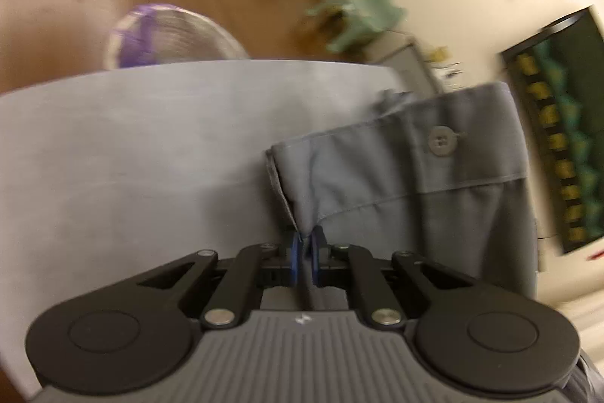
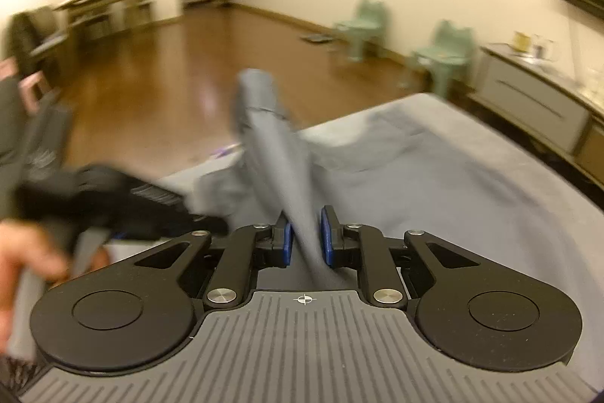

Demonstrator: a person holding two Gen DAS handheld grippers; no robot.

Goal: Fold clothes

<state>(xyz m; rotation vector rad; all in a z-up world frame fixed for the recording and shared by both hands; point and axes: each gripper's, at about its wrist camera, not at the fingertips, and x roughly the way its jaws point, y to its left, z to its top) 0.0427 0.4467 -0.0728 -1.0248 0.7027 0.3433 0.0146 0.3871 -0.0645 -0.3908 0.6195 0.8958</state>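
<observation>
A grey garment (image 1: 396, 184) with a button (image 1: 441, 141) on its band lies at the right of the grey table (image 1: 132, 157). My left gripper (image 1: 304, 246) is shut on the garment's near edge, which is pinched between the blue pads. In the right wrist view a bunched strip of the same grey cloth (image 2: 275, 169) rises from between my jaws up over the table (image 2: 490, 214). My right gripper (image 2: 306, 240) is shut on this strip, its pads a little apart around the thick cloth. The left gripper (image 2: 215, 222) shows blurred at the left, in a person's hand (image 2: 22, 252).
A round wire basket with a purple liner (image 1: 166, 36) stands on the wooden floor beyond the table's far edge. Two pale green chairs (image 2: 449, 51) stand by the wall. A low cabinet (image 2: 528, 101) runs along the right. More furniture stands at the far left.
</observation>
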